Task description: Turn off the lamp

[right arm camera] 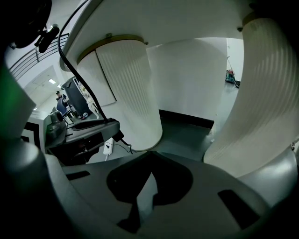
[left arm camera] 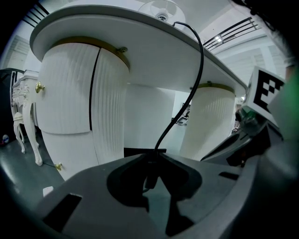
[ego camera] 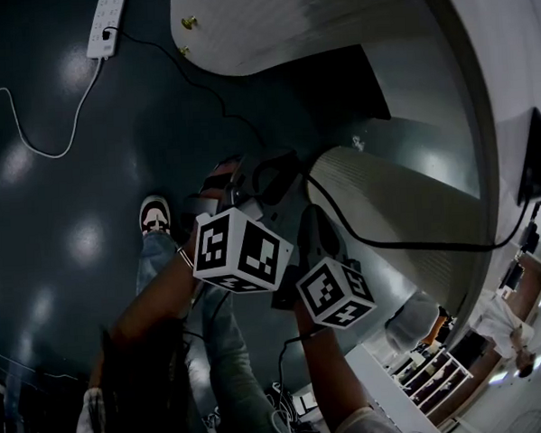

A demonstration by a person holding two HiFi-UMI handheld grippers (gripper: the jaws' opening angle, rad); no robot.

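The lamp shows only as a white shade on top of the white desk. Its black cord drops from there into my left gripper, whose tips are shut on a dark inline switch on the cord. In the head view the left gripper reaches toward the desk's ribbed pedestal, and the cord trails off to the right. My right gripper hangs just beside it with its tips together and nothing between them. The left gripper shows at the left of the right gripper view.
A white power strip with a plugged cable lies on the dark floor at the far left. The person's shoe stands below the grippers. Two ribbed pedestals bound the kneehole. A white carved chair stands at the left.
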